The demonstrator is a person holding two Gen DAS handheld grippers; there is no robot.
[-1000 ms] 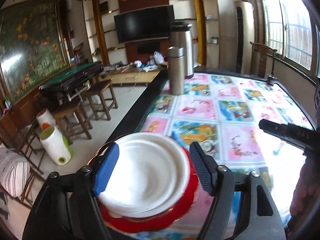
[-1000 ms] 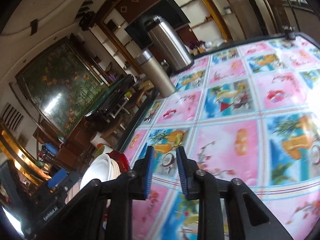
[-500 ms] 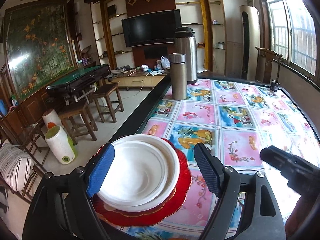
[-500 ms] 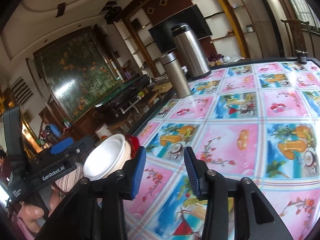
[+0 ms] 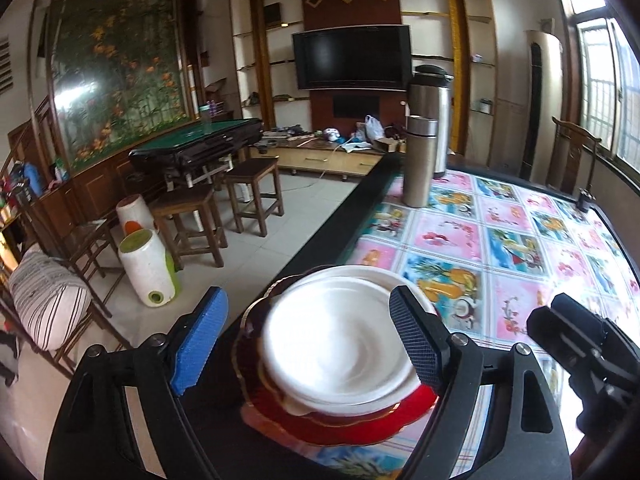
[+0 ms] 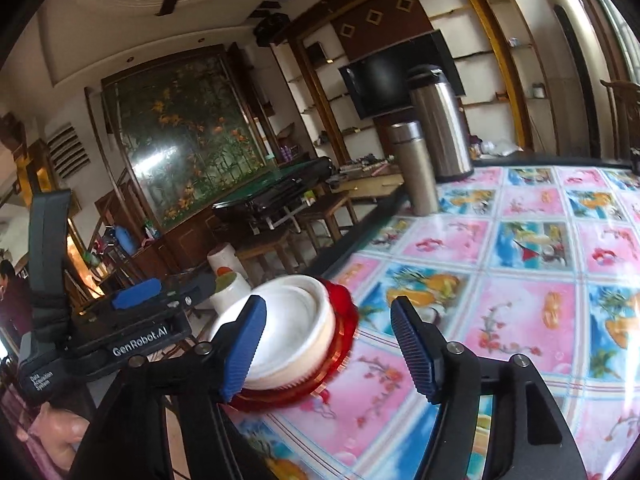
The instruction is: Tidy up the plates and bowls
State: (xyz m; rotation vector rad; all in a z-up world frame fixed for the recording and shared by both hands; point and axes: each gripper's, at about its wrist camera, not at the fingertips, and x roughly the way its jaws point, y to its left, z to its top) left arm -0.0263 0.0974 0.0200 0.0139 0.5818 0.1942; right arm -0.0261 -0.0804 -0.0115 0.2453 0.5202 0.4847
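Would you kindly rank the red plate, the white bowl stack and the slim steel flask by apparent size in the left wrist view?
1. red plate
2. white bowl stack
3. slim steel flask, though it stands farther away, so its true size is unsure.

one stack of dishes sits at the left edge of the tabletop (image 5: 520,240): one wavy-rimmed red plate (image 5: 352,428) at the bottom and white round bowls or plates (image 5: 340,344) nested on it, at least two, exact count blurred. two steel flasks stand near the far left corner: one slim brushed-steel flask (image 5: 418,160), one fat black-topped steel flask (image 5: 432,116). two blue-padded black tools show, left tool (image 5: 308,344) and right tool (image 6: 328,348). two wooden stools (image 5: 224,204) and two white plastic barrels (image 5: 148,268) are on the floor.
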